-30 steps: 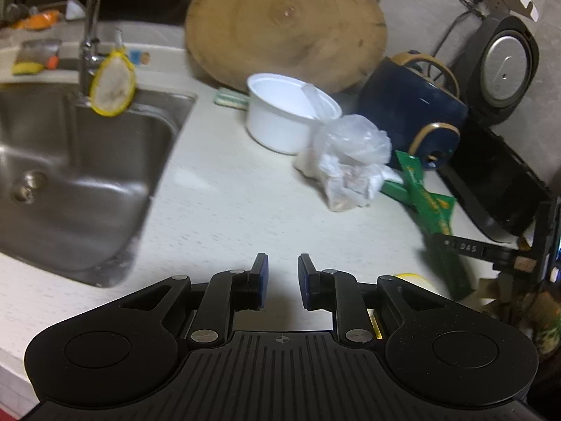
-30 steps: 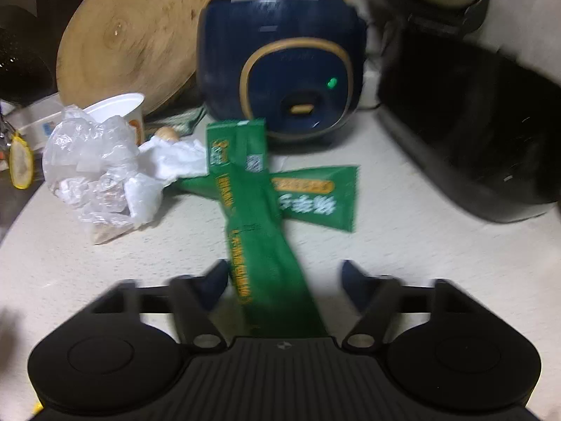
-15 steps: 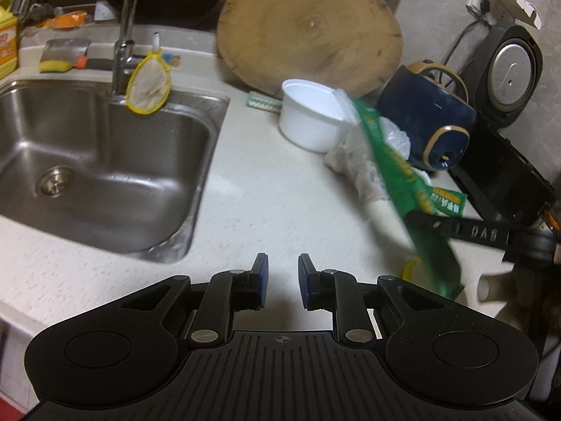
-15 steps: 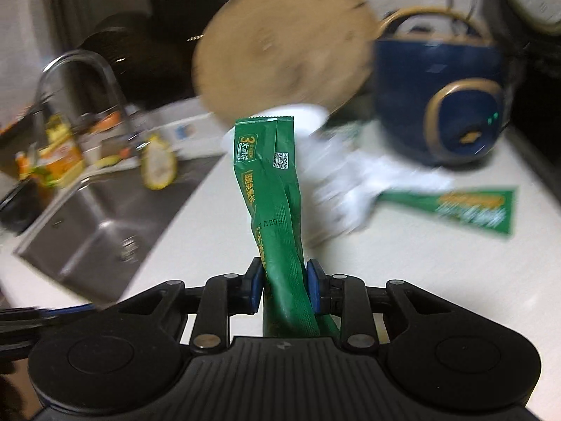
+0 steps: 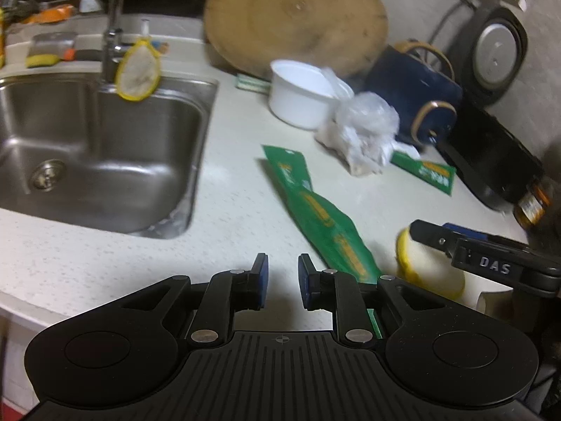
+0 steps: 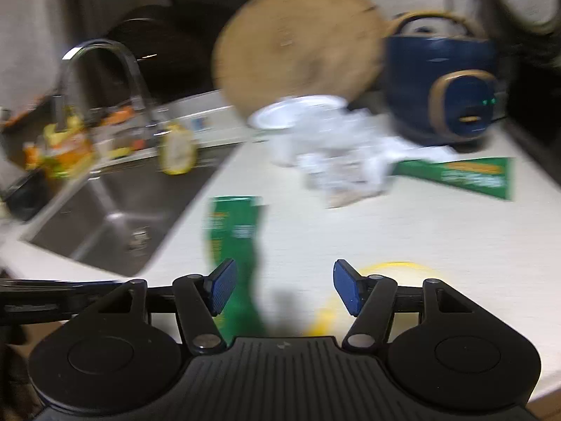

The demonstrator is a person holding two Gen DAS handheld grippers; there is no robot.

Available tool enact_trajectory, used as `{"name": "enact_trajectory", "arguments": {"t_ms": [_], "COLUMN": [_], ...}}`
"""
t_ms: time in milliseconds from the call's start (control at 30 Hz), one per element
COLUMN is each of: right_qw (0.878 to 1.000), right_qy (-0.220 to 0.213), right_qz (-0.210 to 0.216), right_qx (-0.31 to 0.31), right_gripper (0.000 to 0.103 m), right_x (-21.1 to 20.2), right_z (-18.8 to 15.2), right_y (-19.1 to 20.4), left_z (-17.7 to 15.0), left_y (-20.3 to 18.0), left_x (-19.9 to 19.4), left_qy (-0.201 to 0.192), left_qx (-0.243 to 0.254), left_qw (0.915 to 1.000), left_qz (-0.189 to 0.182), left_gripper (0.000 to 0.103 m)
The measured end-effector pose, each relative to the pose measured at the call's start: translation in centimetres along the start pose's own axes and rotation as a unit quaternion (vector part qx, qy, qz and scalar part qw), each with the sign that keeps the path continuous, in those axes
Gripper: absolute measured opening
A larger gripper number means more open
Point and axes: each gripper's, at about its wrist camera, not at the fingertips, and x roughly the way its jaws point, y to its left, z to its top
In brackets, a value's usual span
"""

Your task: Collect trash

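Near sink [image 5: 196,112] edge: right claw [image 6: 284,286] opening, green packet [image 6: 235,242] loose; left claw [image 5: 282,282] narrow, empty.

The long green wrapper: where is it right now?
In the left wrist view the long green wrapper lies diagonally on the countertop, between the sink and the crumpled plastic bag, its near end by the yellow-rimmed lid.

White speckled counter [image 5: 245,203] carries two green wrappers [image 5: 315,217], crumpled plastic bag [image 5: 364,133], white cup [image 5: 298,98]
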Motion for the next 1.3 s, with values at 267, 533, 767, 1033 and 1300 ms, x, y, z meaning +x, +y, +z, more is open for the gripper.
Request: {"name": "enact_trajectory", "arguments": {"t_ms": [267,533,767,1033,1300], "right_qw": [0.993,0.973,0.988,0.991,0.972], "right_qy": [0.015,0.004,-0.024,-0.031,-0.054], "right_qz": [-0.115,-0.221,-0.152,-0.023,0.037], "right_qx": [-0.028,-0.072,-0.033,-0.129,-0.225], "right_gripper": [0.067,0.076,0.086,0.087,0.087], "right_x": [-1.0,-0.4,-1.5,4.2,13.4], "right_z": [-3.6,-3.7,-0.1,6.5,11.2], "right_y": [-3.1,-4.9,-7.9,-5.8,-0.7], "left_z": [-0.1,1.0,2.7,3.1,1.4], "left_y": [-3.3,-6.3,-7.2,-6.1,-2.5], "left_x": [1.3,3.0,5.5,5.9,2.5], "left_qy": [0.014,0.017,0.016,-0.005,-0.057], "left_qx": [0.042,0.061,0.018,-0.029,-0.112], "left_qw": [0.9972,0.9938,0.9978,0.9994,0.9903], "left_qz": [-0.061,-0.091,-0.061,-0.017,0.059], "left_gripper": [0.021,0.021,0.021,0.021,0.021]}}
